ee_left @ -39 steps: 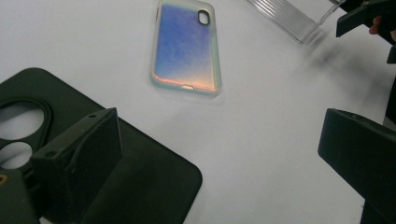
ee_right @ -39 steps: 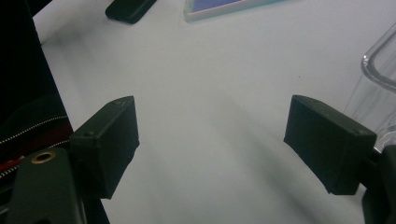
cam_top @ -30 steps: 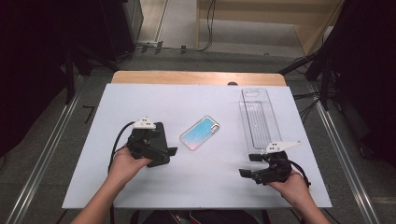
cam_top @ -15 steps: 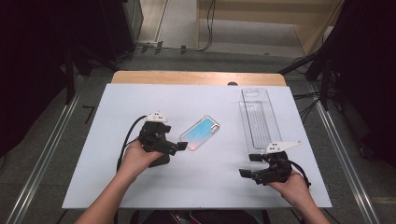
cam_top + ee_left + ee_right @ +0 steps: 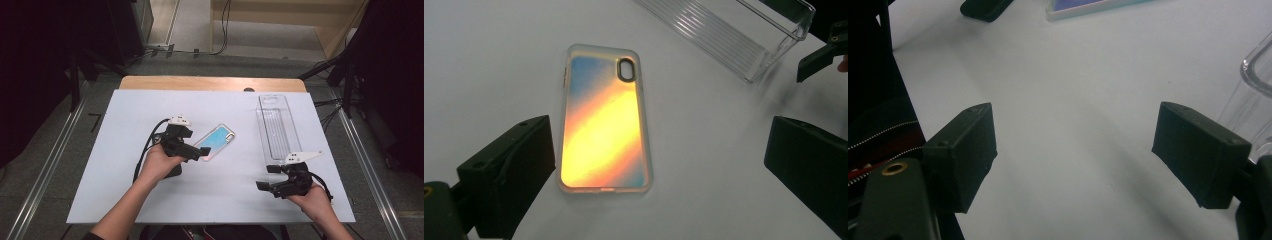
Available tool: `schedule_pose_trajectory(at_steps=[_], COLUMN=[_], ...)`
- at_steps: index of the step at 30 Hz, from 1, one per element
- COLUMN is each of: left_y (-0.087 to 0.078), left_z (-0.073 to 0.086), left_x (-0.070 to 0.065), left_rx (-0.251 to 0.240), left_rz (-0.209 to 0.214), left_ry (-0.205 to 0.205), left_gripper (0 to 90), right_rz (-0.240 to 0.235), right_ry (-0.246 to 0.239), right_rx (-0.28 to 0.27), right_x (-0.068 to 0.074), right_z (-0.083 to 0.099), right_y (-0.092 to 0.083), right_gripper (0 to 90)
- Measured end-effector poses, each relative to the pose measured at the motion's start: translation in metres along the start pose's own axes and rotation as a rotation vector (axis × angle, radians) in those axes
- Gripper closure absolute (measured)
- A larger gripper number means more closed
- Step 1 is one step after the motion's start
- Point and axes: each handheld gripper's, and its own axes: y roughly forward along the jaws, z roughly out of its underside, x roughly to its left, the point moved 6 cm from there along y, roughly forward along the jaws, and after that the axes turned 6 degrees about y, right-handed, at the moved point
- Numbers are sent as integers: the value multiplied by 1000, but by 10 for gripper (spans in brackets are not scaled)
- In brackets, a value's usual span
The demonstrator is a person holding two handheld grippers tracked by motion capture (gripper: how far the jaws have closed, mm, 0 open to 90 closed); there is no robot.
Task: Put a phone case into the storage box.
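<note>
- Phone case flat on white bench, mid-bench, camera hole toward far side, iridescent back up.
- Left gripper at case's near end, jaws wide open, astride the case's near end in left gripper view, not pressing it, nothing held.
- Right gripper near right front of bench, jaws wide open, empty, over bare bench.
- Clear tray right of case, apart from it, just beyond right gripper.
</note>
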Motion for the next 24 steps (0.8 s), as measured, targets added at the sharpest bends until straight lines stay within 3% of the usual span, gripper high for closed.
schedule_pose_trajectory(at_steps=[24], left_y=[42], left_z=[-24], left_x=[5], left_rx=[-12], left_rz=[-10], left_ry=[12], left_gripper=[28], right_rz=[-1], right_ry=[1], right_rx=[4], right_x=[0], right_z=[2], right_y=[0], right_gripper=[158])
